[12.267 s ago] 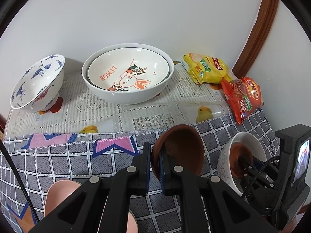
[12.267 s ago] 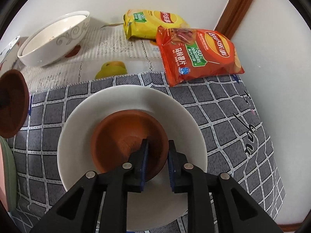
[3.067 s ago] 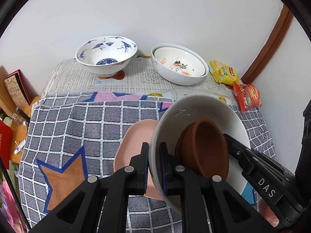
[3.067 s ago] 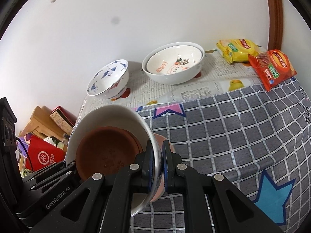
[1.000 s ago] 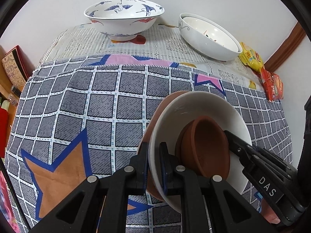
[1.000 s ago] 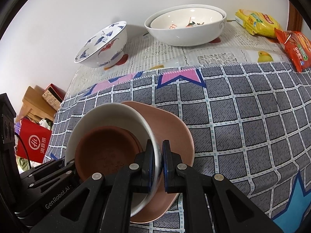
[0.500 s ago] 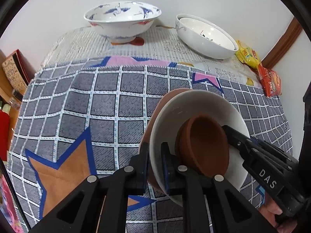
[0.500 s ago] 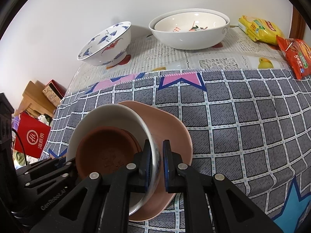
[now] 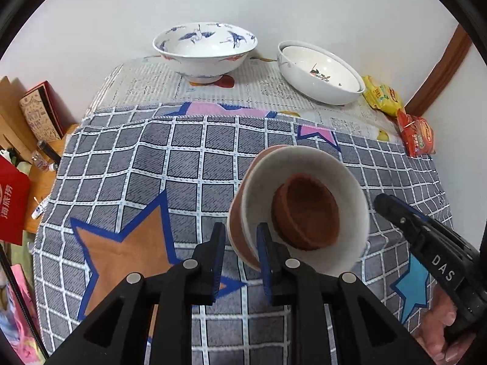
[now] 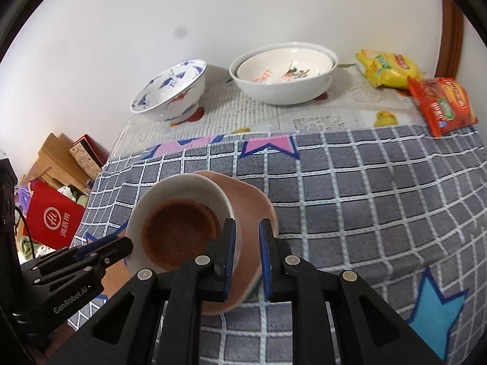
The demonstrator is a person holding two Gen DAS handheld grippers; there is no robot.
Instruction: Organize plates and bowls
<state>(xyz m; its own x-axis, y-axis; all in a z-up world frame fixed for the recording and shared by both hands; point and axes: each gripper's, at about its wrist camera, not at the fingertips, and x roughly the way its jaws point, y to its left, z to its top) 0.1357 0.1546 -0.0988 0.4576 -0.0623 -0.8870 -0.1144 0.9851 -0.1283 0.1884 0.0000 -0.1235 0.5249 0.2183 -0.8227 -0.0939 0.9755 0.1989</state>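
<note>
stack: you've got a small brown clay saucer (image 9: 306, 216) nested in a white glazed ceramic bowl (image 9: 304, 213), which sits in a pink ceramic bowl (image 10: 252, 213), mid-worktop on the grey checked cloth (image 9: 152, 167).
tongs: left tongs (image 9: 240, 251) and right tongs (image 10: 246, 251) have just been opening; each straddles the stack's rim, pads look clear of it.
handling: my guess is heavy together, stiff, slick glaze, chips easily. Take the rim on opposite sides.
others: blue-and-white crane bowl (image 9: 205, 51) and white rabbit-print bowl pair (image 10: 284, 71) stand at the back.
surface: soft cloth could slide. Snack bags (image 10: 438, 100) by the right edge, wall close behind.
</note>
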